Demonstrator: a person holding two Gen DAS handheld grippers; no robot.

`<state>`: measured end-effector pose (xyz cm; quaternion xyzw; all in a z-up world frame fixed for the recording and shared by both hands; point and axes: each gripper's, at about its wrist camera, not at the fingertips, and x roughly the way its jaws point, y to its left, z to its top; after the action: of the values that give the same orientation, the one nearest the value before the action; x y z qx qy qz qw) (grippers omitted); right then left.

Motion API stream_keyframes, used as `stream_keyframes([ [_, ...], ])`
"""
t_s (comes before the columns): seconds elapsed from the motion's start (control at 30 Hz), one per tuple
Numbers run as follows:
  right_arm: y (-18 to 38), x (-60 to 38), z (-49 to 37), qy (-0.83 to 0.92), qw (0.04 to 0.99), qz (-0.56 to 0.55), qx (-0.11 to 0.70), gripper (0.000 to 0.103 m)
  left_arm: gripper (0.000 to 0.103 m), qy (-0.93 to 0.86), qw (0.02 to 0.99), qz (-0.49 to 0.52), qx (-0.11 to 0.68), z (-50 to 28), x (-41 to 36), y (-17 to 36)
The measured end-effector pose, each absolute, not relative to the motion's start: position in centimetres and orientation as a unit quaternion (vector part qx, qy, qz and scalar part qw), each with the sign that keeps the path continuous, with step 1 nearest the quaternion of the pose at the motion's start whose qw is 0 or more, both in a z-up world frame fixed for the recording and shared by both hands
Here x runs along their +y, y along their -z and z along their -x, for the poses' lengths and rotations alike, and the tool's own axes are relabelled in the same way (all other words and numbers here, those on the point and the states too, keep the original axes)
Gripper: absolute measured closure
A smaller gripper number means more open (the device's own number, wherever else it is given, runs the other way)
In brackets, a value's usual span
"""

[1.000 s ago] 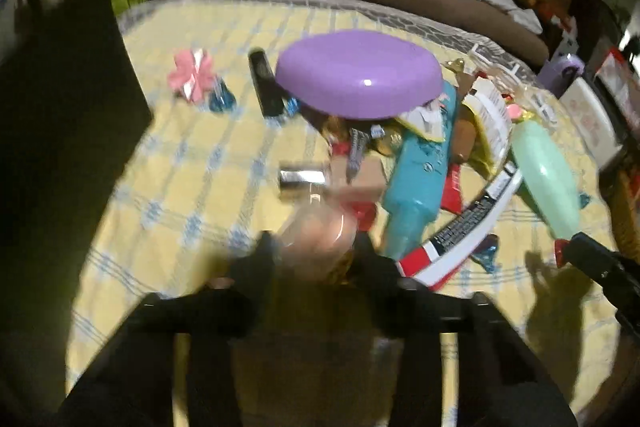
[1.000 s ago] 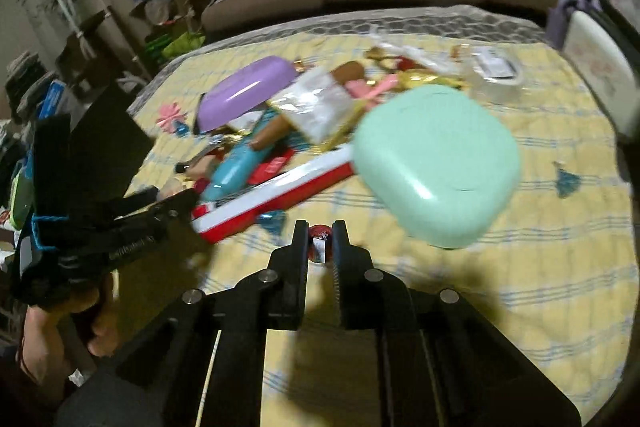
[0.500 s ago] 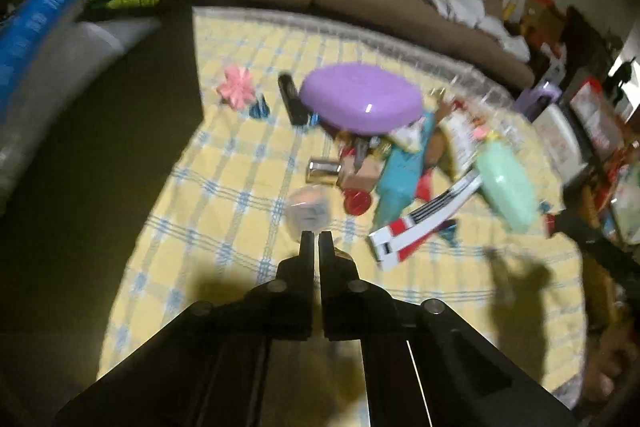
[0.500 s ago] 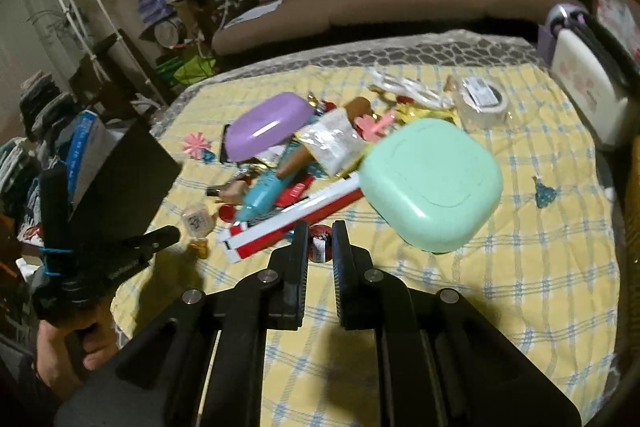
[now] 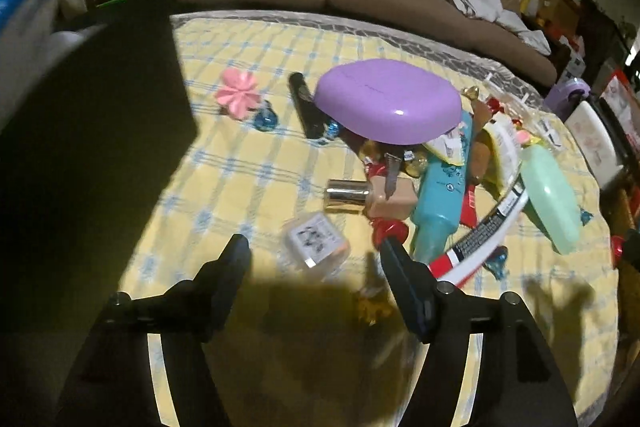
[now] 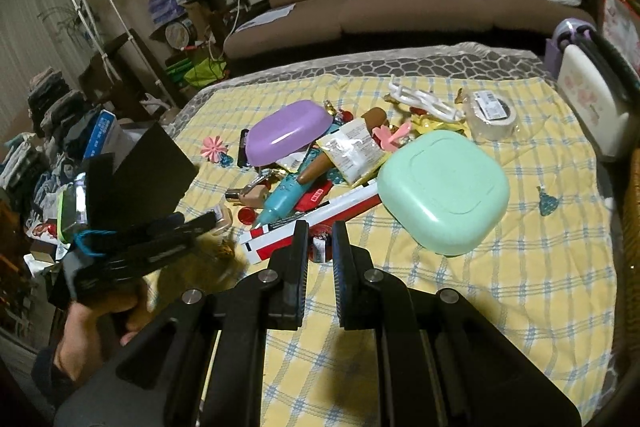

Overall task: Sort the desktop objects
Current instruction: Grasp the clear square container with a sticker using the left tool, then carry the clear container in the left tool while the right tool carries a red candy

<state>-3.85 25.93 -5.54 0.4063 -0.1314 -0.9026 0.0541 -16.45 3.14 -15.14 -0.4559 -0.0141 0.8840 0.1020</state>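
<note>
The left gripper [image 5: 314,251], jaws opening, frames the clear box [image 5: 318,245] at twelve o'clock; the right gripper [image 6: 320,241] pinches a small red-wrapped piece [image 6: 320,247].

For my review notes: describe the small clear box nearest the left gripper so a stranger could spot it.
Start at the purple bowl upside down on the yellow checked cloth. Come toward the camera past the gold-capped bottle. The clear box lies there alone, the only see-through cube, with a black-printed white label.
</note>
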Motion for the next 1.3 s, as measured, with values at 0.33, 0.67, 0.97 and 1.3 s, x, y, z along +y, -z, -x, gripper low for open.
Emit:
stream_keyframes([
  [0.33, 5.1, 26.1, 4.2, 0.905, 0.051, -0.403, -0.124, 0.092, 0.062, -0.907, 0.095, 0.410, 0.011, 14.1, 3.9, 10.9],
  [0.67, 0.4, 22.4, 2.9, 0.924, 0.081, -0.359, -0.099, 0.092, 0.061, -0.943, 0.036, 0.326, 0.047, 7.3, -0.1, 0.7],
  [0.97, -3.9, 15.0, 2.2, 0.937, 0.133, -0.319, -0.055, 0.092, 0.061, -0.954, -0.021, 0.299, 0.005, 4.0, -7.5, -2.7],
  [1.3, -5.8, 6.5, 1.1, 0.935, 0.189, -0.298, -0.022, 0.092, 0.061, -0.956, -0.060, 0.285, -0.035, 1.5, -14.0, -4.3],
])
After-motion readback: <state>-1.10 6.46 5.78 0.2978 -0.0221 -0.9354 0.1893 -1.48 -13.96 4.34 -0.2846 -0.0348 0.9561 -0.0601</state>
